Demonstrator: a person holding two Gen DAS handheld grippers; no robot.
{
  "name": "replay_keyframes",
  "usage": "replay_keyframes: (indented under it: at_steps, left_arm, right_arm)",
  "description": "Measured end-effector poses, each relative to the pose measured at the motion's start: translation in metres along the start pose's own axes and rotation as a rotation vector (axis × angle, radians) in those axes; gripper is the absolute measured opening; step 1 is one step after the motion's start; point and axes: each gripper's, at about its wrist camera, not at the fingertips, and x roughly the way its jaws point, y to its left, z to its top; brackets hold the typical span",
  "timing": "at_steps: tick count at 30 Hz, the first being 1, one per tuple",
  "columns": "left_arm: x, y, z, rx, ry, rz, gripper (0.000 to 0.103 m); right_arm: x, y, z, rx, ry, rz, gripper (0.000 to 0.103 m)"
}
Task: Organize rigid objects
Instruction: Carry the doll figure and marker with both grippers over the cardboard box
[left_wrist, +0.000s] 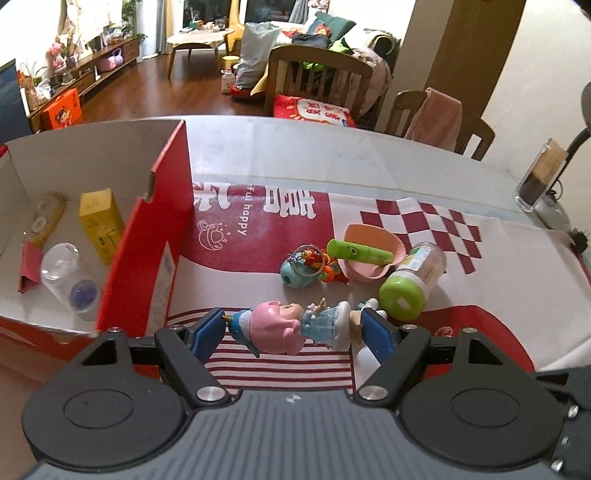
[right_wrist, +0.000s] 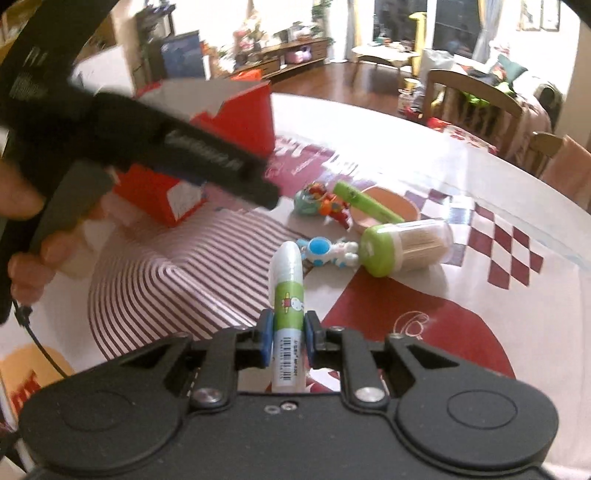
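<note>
Figurine (left_wrist: 291, 325) with pink hair and a blue dress lies crosswise in the left gripper (left_wrist: 293, 328), whose jaws press on its 2 ends, so we read it as clamped and lifted clear of the tabletop (left_wrist: 517, 266). To the left stands the red box (left_wrist: 147, 236), open at the top; inside we see a yellow carton (left_wrist: 99, 221), a clear bottle (left_wrist: 68, 277) lying on its side, and a yellow tube (left_wrist: 46, 218).

In the right wrist view, the right gripper (right_wrist: 289, 339) has its jaws closed tight on a white stick with a green label (right_wrist: 288, 310), which points forward, away from the camera. Beyond it on the tabletop lie a small blue-and-white toy (right_wrist: 328, 253), a toothpick jar with a green lid (right_wrist: 406, 245) on its side, a pink bowl (right_wrist: 388, 210) with a green tube (right_wrist: 364, 201) resting across it, and a teal keyring toy (right_wrist: 314, 199). We also see a hand (right_wrist: 26, 240) holding the other gripper's handle at the left.
</note>
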Motion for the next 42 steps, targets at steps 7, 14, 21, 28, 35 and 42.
replay_keyframes:
  at_steps: [7, 14, 21, 28, 35, 42]
  left_arm:
    - [-0.033, 0.017, 0.003, 0.002, -0.025, -0.041, 0.080]
    - [-0.064, 0.041, 0.010, 0.028, -0.066, -0.074, 0.080]
    - [-0.089, 0.076, 0.019, 0.057, -0.092, -0.102, 0.080]
    - [-0.105, 0.127, 0.031, 0.053, -0.115, -0.083, 0.080]
    - [-0.115, 0.187, 0.047, 0.063, -0.142, -0.042, 0.080]
    - [-0.101, 0.240, 0.063, 0.083, -0.120, -0.001, 0.080]
  right_arm:
    - [-0.031, 0.005, 0.020, 0.080, -0.061, -0.016, 0.016]
    - [-0.043, 0.025, 0.047, 0.141, -0.107, -0.029, 0.016]
    - [-0.041, 0.061, 0.077, 0.156, -0.123, -0.038, 0.016]
    - [-0.023, 0.102, 0.108, 0.160, -0.136, -0.024, 0.016]
    - [0.006, 0.135, 0.139, 0.175, -0.125, -0.031, 0.016]
    - [0.042, 0.158, 0.163, 0.177, -0.103, -0.047, 0.016]
